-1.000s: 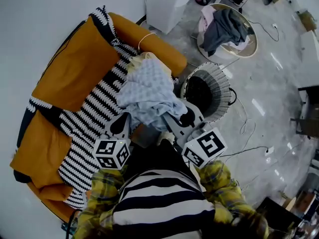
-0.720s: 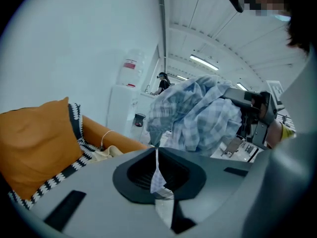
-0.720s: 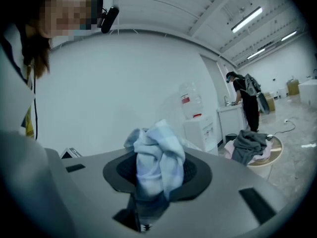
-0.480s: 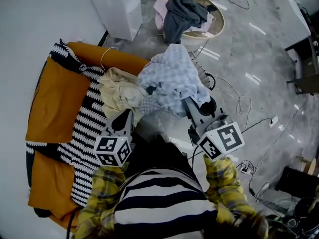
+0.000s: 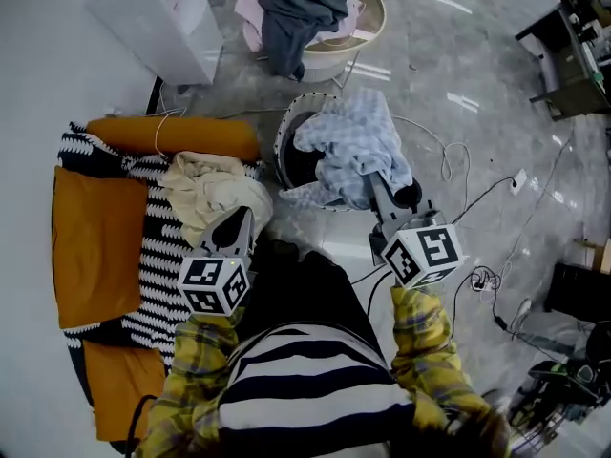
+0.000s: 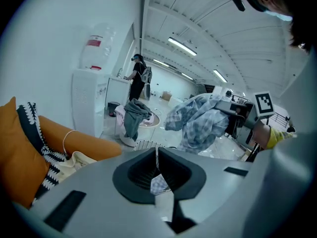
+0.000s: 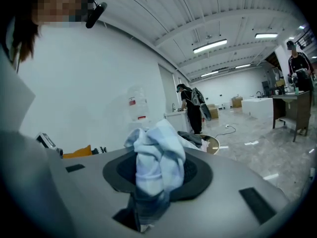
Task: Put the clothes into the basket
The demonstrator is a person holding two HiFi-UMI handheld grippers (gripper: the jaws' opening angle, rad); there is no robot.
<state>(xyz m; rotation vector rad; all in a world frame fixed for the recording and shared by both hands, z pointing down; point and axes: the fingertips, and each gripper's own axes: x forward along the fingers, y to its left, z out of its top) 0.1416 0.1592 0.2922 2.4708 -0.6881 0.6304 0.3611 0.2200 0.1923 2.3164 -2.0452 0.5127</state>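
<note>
A light blue checked garment point(image 5: 351, 141) hangs over the round black mesh basket point(image 5: 283, 149) on the floor. My right gripper point(image 5: 380, 187) is shut on it, and the bunched cloth fills the jaws in the right gripper view point(image 7: 154, 168). A tail of the cloth trails left towards my left gripper point(image 5: 235, 225), which hovers over the sofa's edge. In the left gripper view its jaws point(image 6: 157, 157) are closed with a scrap of checked cloth point(image 6: 158, 183) pinched between them. A cream garment point(image 5: 202, 194) lies on the sofa.
The orange sofa point(image 5: 91, 232) with a black-and-white striped throw point(image 5: 158, 284) is at the left. A second, pale basket point(image 5: 368, 12) holding a grey garment point(image 5: 298, 12) stands farther off, beside a white water dispenser point(image 5: 153, 17). Cables point(image 5: 458, 175) cross the floor at the right.
Both grippers have swung away from the sofa, carrying the checked garment from above the cushions to above the mesh basket. The cream garment under it now lies uncovered.
</note>
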